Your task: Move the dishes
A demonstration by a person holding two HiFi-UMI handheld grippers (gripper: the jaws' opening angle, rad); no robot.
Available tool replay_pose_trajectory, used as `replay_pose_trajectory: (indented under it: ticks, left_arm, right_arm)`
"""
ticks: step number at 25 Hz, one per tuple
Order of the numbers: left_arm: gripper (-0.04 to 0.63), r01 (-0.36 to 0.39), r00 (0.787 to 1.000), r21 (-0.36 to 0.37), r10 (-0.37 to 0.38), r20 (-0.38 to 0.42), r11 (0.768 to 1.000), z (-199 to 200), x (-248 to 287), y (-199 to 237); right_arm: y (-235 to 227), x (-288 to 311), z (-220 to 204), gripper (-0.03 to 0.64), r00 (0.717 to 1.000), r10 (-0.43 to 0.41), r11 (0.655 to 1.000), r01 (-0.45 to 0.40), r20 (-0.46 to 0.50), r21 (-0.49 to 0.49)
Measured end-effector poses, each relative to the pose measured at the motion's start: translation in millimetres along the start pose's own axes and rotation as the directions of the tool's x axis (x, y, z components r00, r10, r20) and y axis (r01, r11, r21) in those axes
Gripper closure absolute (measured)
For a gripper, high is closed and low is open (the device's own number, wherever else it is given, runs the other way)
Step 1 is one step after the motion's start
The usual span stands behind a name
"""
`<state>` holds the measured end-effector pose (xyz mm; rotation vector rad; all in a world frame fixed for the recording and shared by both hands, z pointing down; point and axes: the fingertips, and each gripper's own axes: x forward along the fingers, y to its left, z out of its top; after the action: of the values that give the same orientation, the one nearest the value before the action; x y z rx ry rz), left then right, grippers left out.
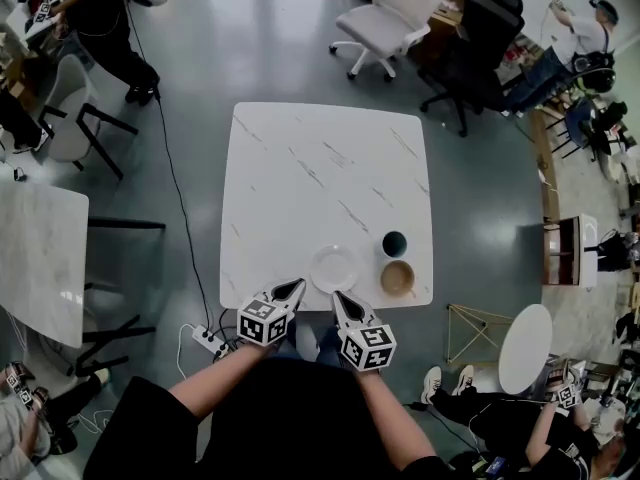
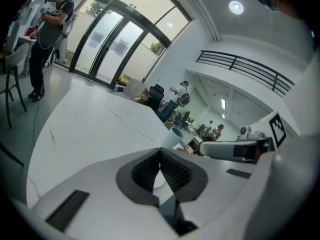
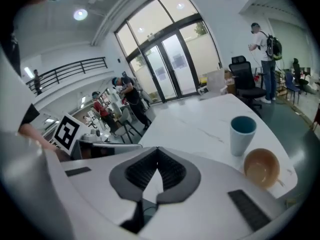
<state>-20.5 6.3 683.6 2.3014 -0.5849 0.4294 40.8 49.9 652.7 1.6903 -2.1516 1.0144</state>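
On the white marble table (image 1: 320,178), near its front edge, sit a white plate (image 1: 334,268), a brown bowl (image 1: 397,278) and a white cup with a dark teal inside (image 1: 394,244). The bowl (image 3: 261,167) and cup (image 3: 242,133) also show at the right of the right gripper view. My left gripper (image 1: 294,289) is held just off the table's front edge, left of the plate, its tips together and empty (image 2: 160,150). Just below the plate, my right gripper (image 1: 340,300) is likewise shut on nothing (image 3: 157,149). Neither touches a dish.
Office chairs (image 1: 395,13) stand beyond the table's far right corner. A second marble table (image 1: 40,258) is at the left, with a power strip and cable (image 1: 208,340) on the floor between. A small round white table (image 1: 524,346) sits at the right. Several people stand or sit around the room.
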Motion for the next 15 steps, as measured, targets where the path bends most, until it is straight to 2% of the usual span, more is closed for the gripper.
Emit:
replay_pose_trajectory:
  ticks: [4, 7, 10, 13, 15]
  left_arm:
    - [0.578, 0.016, 0.995, 0.020, -0.018, 0.097, 1.000, 11.0, -25.2, -46.8]
    - [0.578, -0.074, 0.980, 0.072, 0.059, 0.188, 0.995, 7.1, -52.9, -82.7]
    - [0.578, -0.153, 0.950, 0.059, 0.130, 0.284, 0.987, -4.3, -82.2, -116.8]
    - [0.578, -0.234, 0.907, 0.037, 0.204, 0.368, 0.971, -17.1, -113.1, -152.1]
    - [0.578, -0.282, 0.884, 0.064, 0.233, 0.405, 0.957, -28.6, -129.6, -183.9]
  right_arm:
    - [26.5, -26.1, 2.4, 0.601, 0.998, 0.042, 0.997, -0.038, 0.057, -0.067]
    - [43.2, -55.4, 3.4, 0.601, 0.991, 0.083, 0.989, -0.069, 0.107, -0.131]
    - [64.8, -102.1, 4.8, 0.601, 0.971, 0.159, 0.968, -0.118, 0.176, -0.222]
    - [84.2, -153.1, 2.4, 0.601, 0.953, 0.203, 0.938, -0.123, 0.226, -0.324]
    - [94.6, -186.7, -3.0, 0.601, 0.941, 0.222, 0.927, -0.123, 0.255, -0.354]
